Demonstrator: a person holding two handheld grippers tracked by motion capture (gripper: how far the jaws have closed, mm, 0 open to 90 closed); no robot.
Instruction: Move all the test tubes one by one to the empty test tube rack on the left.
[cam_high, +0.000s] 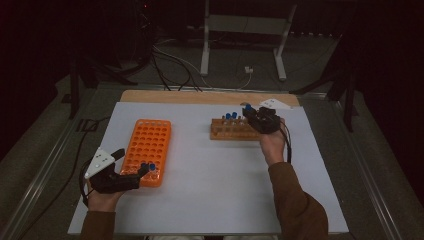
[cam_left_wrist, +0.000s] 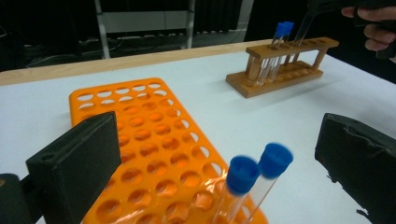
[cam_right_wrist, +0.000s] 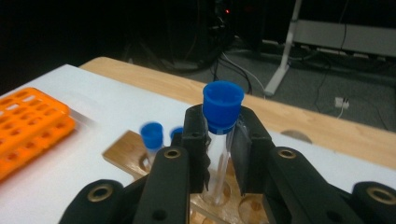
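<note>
Orange rack (cam_high: 148, 150) lies at worktop (cam_high: 210, 200) left, two blue-capped tubes (cam_left_wrist: 243, 186) in its near corner between spread left tongs (cam_left_wrist: 219, 163). Wooden rack (cam_high: 232, 131) sits right; right tongs (cam_right_wrist: 219, 140) pinch a capped tube (cam_right_wrist: 220, 135) above it. No legible writing.

A bright orange tube rack (cam_high: 147, 150) with rows of round holes sits on a plain white table cover (cam_high: 210, 170) edged by pale wood. Clear tubes with blue caps (cam_left_wrist: 259, 165) stand in it. A second rack is brown wood (cam_high: 232, 131). Both grippers are black; the right gripper (cam_right_wrist: 219, 140) holds a clear, blue-capped tube (cam_right_wrist: 222, 109).
</note>
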